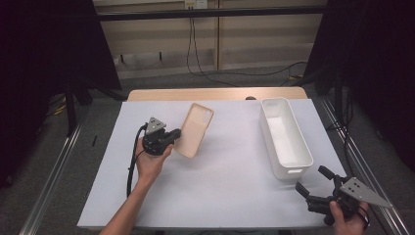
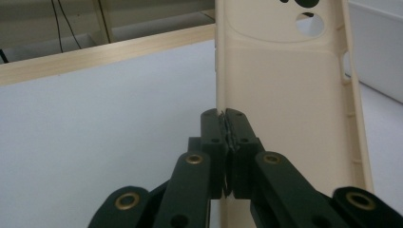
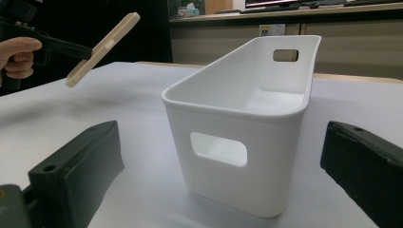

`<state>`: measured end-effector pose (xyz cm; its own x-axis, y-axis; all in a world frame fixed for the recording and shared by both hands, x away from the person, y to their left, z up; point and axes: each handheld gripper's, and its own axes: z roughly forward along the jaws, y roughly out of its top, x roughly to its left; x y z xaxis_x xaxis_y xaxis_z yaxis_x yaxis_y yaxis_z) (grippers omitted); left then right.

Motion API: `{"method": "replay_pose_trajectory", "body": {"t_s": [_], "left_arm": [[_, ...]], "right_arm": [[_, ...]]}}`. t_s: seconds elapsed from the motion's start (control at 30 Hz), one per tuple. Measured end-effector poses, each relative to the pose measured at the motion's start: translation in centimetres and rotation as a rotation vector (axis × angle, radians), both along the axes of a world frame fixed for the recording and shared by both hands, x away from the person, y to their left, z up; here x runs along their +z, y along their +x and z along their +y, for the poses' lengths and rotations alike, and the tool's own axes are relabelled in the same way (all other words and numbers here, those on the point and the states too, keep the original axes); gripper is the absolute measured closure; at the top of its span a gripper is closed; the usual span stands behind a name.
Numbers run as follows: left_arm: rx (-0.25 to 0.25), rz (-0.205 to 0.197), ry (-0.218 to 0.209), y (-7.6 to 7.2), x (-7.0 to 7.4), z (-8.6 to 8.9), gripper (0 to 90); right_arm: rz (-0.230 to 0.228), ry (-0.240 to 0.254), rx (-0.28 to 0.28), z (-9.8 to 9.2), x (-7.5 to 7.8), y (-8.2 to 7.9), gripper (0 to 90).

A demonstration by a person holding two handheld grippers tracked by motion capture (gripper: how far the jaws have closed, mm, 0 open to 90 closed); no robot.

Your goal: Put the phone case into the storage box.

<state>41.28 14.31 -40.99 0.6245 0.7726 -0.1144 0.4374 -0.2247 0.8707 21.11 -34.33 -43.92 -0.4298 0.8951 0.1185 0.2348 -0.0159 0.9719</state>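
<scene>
Left gripper (image 1: pixel 172 135) sits center-left of the high view, jaws pinched tight on the edge of a beige phone case (image 1: pixel 195 129). In the left gripper view you can see the two black jaws pressed together w/ the case's side wall clamped between them, and the case (image 2: pixel 285 95) runs up the right half of that frame, inner side facing the cam, camera cutouts at the top. From the right gripper view the case (image 3: pixel 102 47) is in the upper left of the frame, tilted, clearly off the table w/ its shadow on the white table cover (image 3: pixel 95 109) below. Same gripper (image 3: pixel 57 45) comes in from the left edge there, a hand wrapped around it.

Right gripper (image 1: pixel 314 182) is lower right of the high view, near the table's front edge, jaws spread wide, nothing between the pads. It points at the short end of a white bin (image 1: pixel 285 137), which stands on the right part of the cover, long side running away from the person. In the right gripper view the bin (image 3: pixel 228 128) is dead center btwn the two open jaws but farther off, not touching them. Handle slots on both short ends, inside looks bare.

Case and bin are well apart.
</scene>
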Motion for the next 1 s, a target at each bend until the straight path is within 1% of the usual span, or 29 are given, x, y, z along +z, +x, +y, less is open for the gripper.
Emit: {"method": "replay_pose_trajectory", "body": {"t_s": [0.03,0.13,0.23,0.33,0.5,0.53,0.67,0.7,0.73,0.77,0.83,0.9,0.93,1.0], "left_arm": [[-0.001,-0.011,-0.007,-0.3,0.2,0.1,87.6],[0.0,-0.024,-0.02,-1.0,0.4,0.4,87.7],[-0.002,-0.027,-0.017,-1.5,0.4,0.8,87.7],[0.001,-0.027,-0.026,-2.1,0.5,1.4,87.7],[0.01,-0.035,-0.041,-3.1,0.6,2.1,87.7],[0.004,-0.031,-0.042,-3.3,0.5,2.3,87.7],[0.004,-0.041,-0.04,-4.4,0.5,2.7,87.7],[0.004,-0.042,-0.05,-4.7,0.5,2.8,87.7],[0.002,-0.032,-0.06,-5.0,0.4,2.8,87.7],[0.005,-0.032,-0.059,-5.3,0.4,2.8,87.7],[-0.002,-0.033,-0.063,-5.7,0.4,2.8,87.7],[-0.007,-0.032,-0.064,-6.3,0.4,2.8,87.7],[-0.01,-0.033,-0.068,-6.5,0.4,2.8,87.6],[-0.01,-0.033,-0.074,-6.9,0.4,2.8,87.7]], "right_arm": [[0.001,0.0,-0.001,0.0,0.0,0.0,0.0],[0.0,-0.001,-0.002,0.0,0.0,0.0,0.0],[0.002,0.003,-0.005,0.0,0.0,0.0,0.0],[0.0,0.001,0.001,-0.1,0.0,0.0,0.0],[-0.002,0.005,-0.008,0.0,0.3,-0.1,0.0],[-0.002,0.002,-0.005,0.0,0.3,-0.1,0.0],[-0.006,0.007,-0.011,0.1,0.8,-0.2,0.0],[-0.008,0.005,-0.012,0.1,0.9,-0.3,0.0],[-0.011,0.009,-0.013,0.1,1.0,-0.3,0.0],[-0.012,0.017,-0.02,0.2,1.1,-0.3,0.0],[-0.015,0.015,-0.021,0.4,1.4,-0.3,0.0],[-0.022,0.021,-0.013,0.6,1.7,-0.4,0.0],[-0.023,0.015,-0.009,0.6,1.8,-0.5,0.0],[-0.027,0.026,-0.005,0.8,2.2,-0.5,0.1]]}}
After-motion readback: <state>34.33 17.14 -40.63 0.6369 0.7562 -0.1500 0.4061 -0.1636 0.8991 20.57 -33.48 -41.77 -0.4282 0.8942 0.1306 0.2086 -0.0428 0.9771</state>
